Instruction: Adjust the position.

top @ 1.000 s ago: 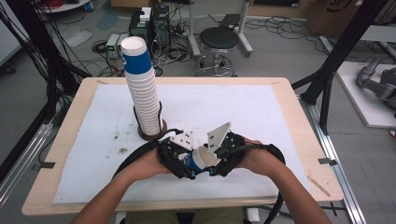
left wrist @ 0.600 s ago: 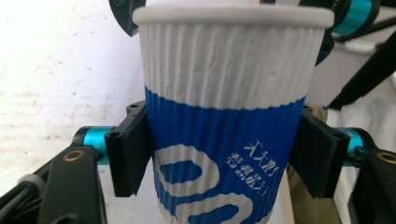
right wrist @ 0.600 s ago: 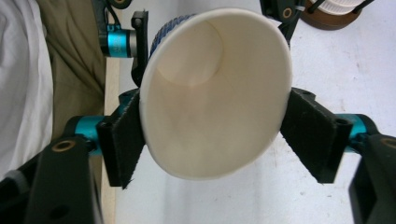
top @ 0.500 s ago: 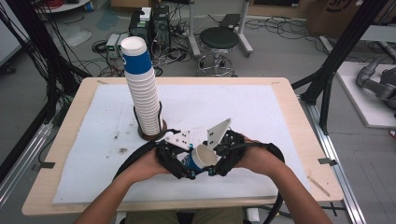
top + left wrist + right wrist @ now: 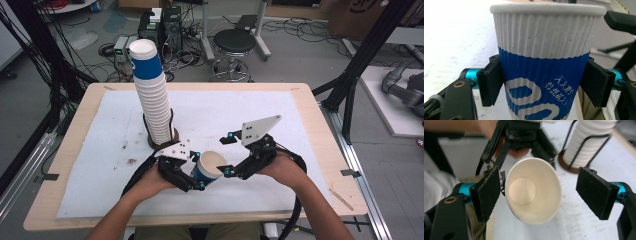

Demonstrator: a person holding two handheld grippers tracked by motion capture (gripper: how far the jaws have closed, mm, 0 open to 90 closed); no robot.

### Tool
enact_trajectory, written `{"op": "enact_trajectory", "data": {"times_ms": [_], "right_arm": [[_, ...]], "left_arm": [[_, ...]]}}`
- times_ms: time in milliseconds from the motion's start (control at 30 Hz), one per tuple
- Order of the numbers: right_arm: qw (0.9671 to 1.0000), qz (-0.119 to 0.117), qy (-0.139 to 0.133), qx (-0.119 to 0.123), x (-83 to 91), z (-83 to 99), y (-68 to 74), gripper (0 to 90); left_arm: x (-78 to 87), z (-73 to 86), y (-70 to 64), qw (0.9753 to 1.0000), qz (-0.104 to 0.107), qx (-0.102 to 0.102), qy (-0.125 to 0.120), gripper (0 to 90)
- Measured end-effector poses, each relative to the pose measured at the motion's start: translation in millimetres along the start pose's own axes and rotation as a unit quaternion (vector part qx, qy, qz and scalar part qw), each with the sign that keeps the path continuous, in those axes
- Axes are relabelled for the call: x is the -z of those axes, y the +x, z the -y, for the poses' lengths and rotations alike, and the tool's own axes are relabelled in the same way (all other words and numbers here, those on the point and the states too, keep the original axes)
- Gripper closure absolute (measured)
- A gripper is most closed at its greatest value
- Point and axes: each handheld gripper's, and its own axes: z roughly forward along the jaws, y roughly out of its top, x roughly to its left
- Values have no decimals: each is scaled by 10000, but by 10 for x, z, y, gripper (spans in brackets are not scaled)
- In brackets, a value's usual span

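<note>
The left claw (image 5: 196, 181) pinches a paper cup (image 5: 209, 166) by its blue lower half, pads pressed on both sides. The right claw (image 5: 224, 156), spread wide, has drawn nearer since a second ago, its pads now flanking the cup's open mouth without touching; a handover looks close. The ribbed cup, white above blue, hangs tilted over the desk's (image 5: 300, 100) near edge, in front of the cup stack (image 5: 152, 95).

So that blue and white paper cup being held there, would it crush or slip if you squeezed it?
Probably easy to crush: the cup is thin ribbed paper and, seen from the right hand-held gripper, empty, so likely very light. The ribbing and the left hand-held gripper's flat pads on both sides suggest it won't slip. Laid down, its round tapered shape would likely roll.
</note>
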Motion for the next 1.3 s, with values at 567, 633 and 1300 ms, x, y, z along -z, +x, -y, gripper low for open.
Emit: {"op": "enact_trajectory", "data": {"times_ms": [567, 633, 1300], "right_arm": [[9852, 1136, -617, -1124, 205, 733, -85, 206], [9826, 1259, -655, -1200, 227, 799, -76, 206], [9585, 2324, -785, -1449, 379, 1289, 11, 207]], "left_arm": [[301, 397, -16, 9911, -728, -32, -1113, 252], [330, 443, -11, 9890, -785, -25, -1251, 252], [450, 542, -62, 9751, -1274, -144, -1810, 246]]}}
